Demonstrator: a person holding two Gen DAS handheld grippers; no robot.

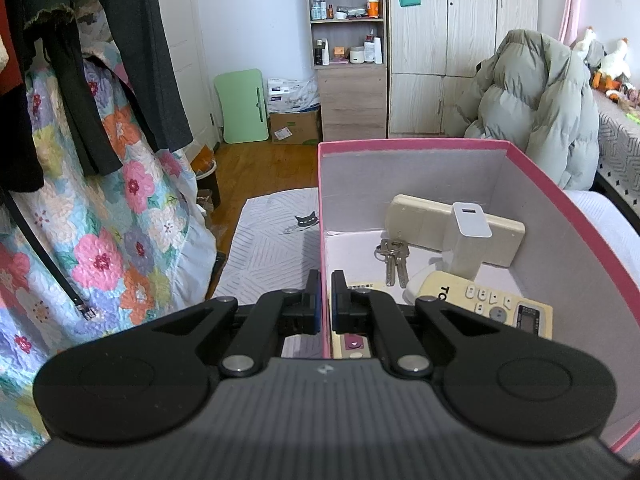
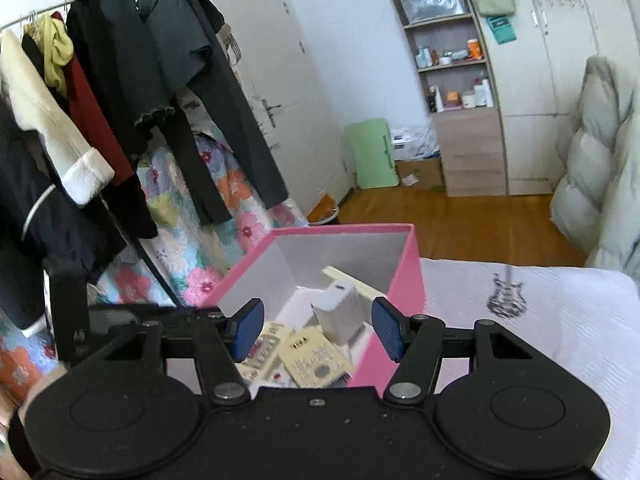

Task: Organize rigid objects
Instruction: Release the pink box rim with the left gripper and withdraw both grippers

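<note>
1. The left tool (image 1: 326, 300) pinches the near wall of the pink box (image 1: 560, 200); keys (image 1: 394, 258), a white charger (image 1: 468, 236) and remotes (image 1: 492, 304) lie inside, just ahead of it.
2. The right tool (image 2: 318, 330) is wide open, holding nothing; the box sits right in front of it on the bed (image 2: 540, 340).

**Colours and patterns around my jaws**

My box (image 1: 532, 168) is pink outside and on the rim, pale grey inside. In it lie a cream remote control (image 1: 486, 300) with grey buttons, a longer beige remote (image 1: 408, 216), a white charger (image 1: 468, 240) and silver keys (image 1: 394, 258). My right gripper (image 2: 318, 330) is black with blue pads (image 2: 250, 328). The bedsheet (image 2: 560, 320) is white with a black guitar print (image 2: 506, 294). A quilt (image 1: 120, 240) shows pink, orange and purple flowers on light blue. The folding table (image 1: 244, 106) is mint green; the puffer jacket (image 1: 536, 100) is grey-green.
</note>
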